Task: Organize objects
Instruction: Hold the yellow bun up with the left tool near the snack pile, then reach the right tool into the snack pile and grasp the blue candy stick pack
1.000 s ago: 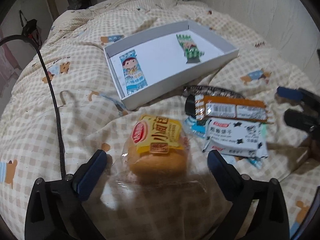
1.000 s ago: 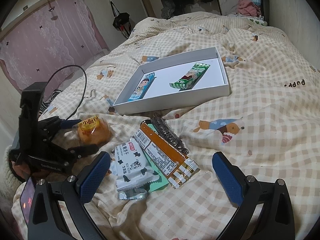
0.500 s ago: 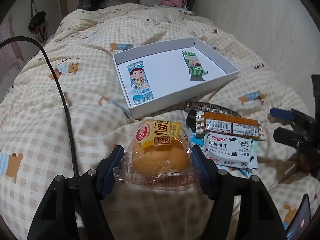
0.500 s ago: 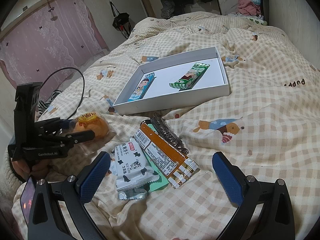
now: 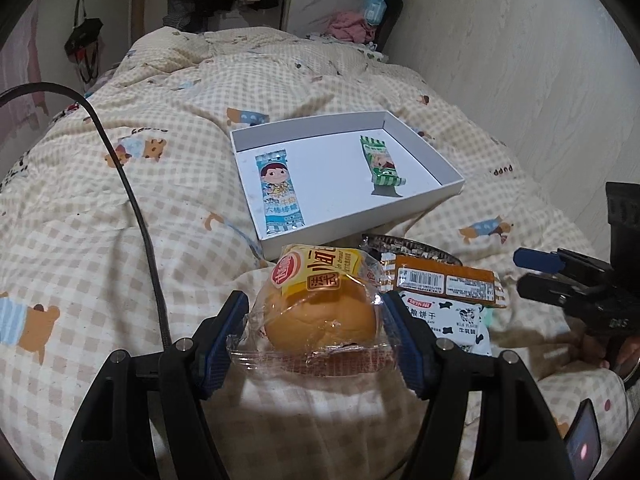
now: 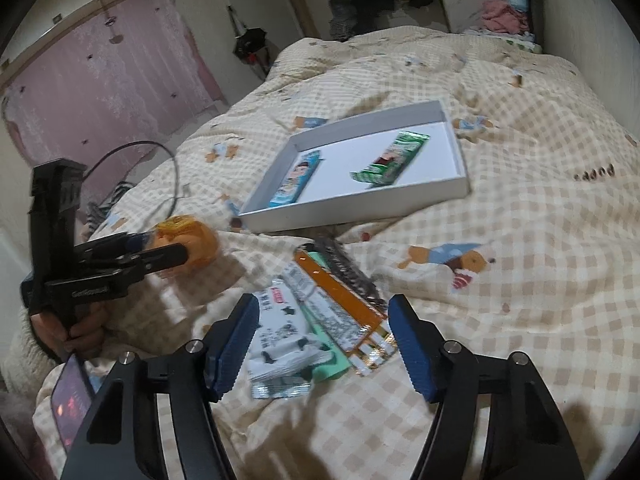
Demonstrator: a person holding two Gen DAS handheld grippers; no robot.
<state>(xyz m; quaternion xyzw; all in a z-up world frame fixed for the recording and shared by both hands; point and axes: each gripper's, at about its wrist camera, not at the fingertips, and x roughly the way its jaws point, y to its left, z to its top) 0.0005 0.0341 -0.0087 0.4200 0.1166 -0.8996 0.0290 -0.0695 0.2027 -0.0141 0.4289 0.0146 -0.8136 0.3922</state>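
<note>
1. Gripping a wrapped bread bun, the left gripper has its blue pads pressed on the clear wrapper at both sides, and the bun hangs clear of the checked quilt; seen from the right wrist, the same bun sits between the black fingers, held by a hand low on the handle.
2. The right gripper has just been narrowing its jaws; they straddle a small heap of snack packets, and the blurred frame does not show whether the pads touch any of them.
3. In that heap a white biscuit packet with black cow patches lies on top of a mint-green packet, with an orange bar wrapper beside it and a dark patterned packet just behind.
4. A phone with a lit screen shows at the lower left of the right wrist view.
5. A black cable curves across the quilt to the left of the bun.
6. Farther off, a shallow white box rests on the quilt, near the heap.
7. Inside it a blue cartoon-print packet lies along the left wall and a green packet lies toward the right, the two well apart.
8. Beyond the bed, pink curtains cover the far left and pink clothes are piled at the head.
</note>
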